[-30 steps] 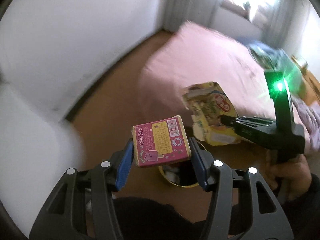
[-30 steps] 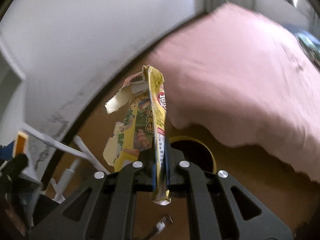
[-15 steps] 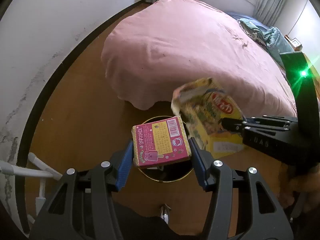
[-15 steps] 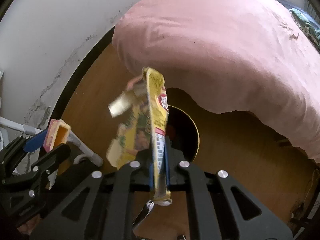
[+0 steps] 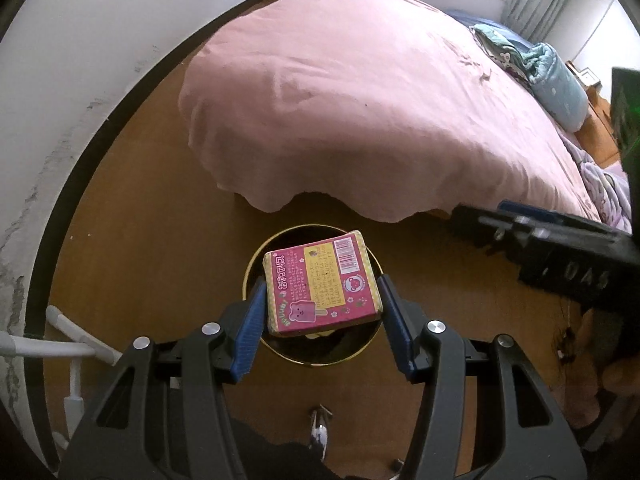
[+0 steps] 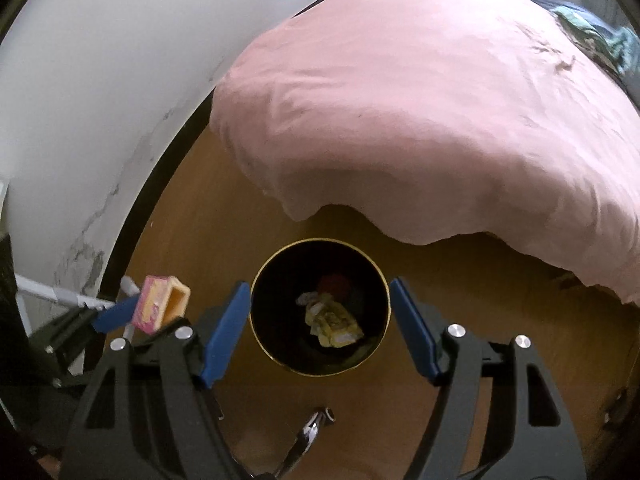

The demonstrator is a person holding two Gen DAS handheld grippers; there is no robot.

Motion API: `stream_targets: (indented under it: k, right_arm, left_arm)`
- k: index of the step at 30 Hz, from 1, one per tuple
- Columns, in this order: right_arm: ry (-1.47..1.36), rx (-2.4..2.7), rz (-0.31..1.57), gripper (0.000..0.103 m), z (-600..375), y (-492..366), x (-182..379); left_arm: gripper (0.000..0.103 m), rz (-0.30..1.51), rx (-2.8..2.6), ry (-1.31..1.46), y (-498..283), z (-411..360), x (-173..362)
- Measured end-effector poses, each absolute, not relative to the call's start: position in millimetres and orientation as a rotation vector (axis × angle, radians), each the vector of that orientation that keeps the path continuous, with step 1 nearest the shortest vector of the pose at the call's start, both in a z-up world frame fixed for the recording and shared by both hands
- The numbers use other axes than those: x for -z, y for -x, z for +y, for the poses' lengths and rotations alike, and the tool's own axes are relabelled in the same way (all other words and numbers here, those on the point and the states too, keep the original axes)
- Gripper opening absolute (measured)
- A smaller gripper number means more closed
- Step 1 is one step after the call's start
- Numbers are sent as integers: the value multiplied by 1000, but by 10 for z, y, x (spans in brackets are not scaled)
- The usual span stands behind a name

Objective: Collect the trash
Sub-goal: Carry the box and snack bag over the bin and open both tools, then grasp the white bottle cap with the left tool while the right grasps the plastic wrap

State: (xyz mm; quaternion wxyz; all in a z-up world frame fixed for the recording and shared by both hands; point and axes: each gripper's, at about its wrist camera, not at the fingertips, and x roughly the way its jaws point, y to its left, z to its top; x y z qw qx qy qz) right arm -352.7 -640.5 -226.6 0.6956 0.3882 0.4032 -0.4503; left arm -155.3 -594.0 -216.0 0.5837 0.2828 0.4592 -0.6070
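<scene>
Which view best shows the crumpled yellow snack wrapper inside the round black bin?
The right wrist view: it looks straight into the round black bin, where the crumpled yellow snack wrapper lies. In the left wrist view the held pink box hides the bin's inside.

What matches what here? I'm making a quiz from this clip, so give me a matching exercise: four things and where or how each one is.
Things:
1. pink box
2. yellow wrapper
3. right gripper
4. pink blanket

States:
a. lying inside the bin
b. draped over the bed
c. jaws just opened, nothing between them
d. clamped in the left gripper

Pairs: 1-d, 2-a, 3-c, 4-b
</scene>
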Motion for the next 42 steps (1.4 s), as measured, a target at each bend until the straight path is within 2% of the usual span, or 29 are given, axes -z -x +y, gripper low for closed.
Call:
stream_targets:
  k: [2, 4, 6, 14, 19, 23, 28, 35, 42]
  right_arm:
    - [-877, 1028, 874, 71, -6411, 3596, 2224]
    - [-883, 1051, 848, 73, -6430, 3656, 2189]
    - [-885, 1068, 825, 75, -6443, 3700, 2154]
    - [-849, 1063, 795, 78, -6413, 3571, 2021]
    - [-716, 999, 794, 84, -6218, 3155, 1790]
    - [-570, 876, 788, 84, -5852, 2574, 1526]
    - [-422, 601, 744, 84, -5102, 1732, 1095]
    - [-220, 126, 744, 84, -3597, 646, 738]
    - [-132, -230, 804, 84, -2296, -169, 644]
  left_arm:
    - [54, 1090, 1422, -667, 1597, -5981, 2187]
    - [60, 1095, 1426, -676, 1633, -6015, 2191]
    - [79, 1076, 1425, -679, 1661, -6033, 2142]
    - [91, 984, 1400, -654, 1517, -5768, 1707]
    - [95, 885, 1323, -577, 1172, -5152, 1138]
    - [96, 792, 1199, -479, 714, -4226, 582]
    - [96, 742, 915, -398, 97, -2870, 205]
    - [96, 806, 481, -275, -535, -902, 236]
    - [96, 863, 283, -155, -668, 205, 404]
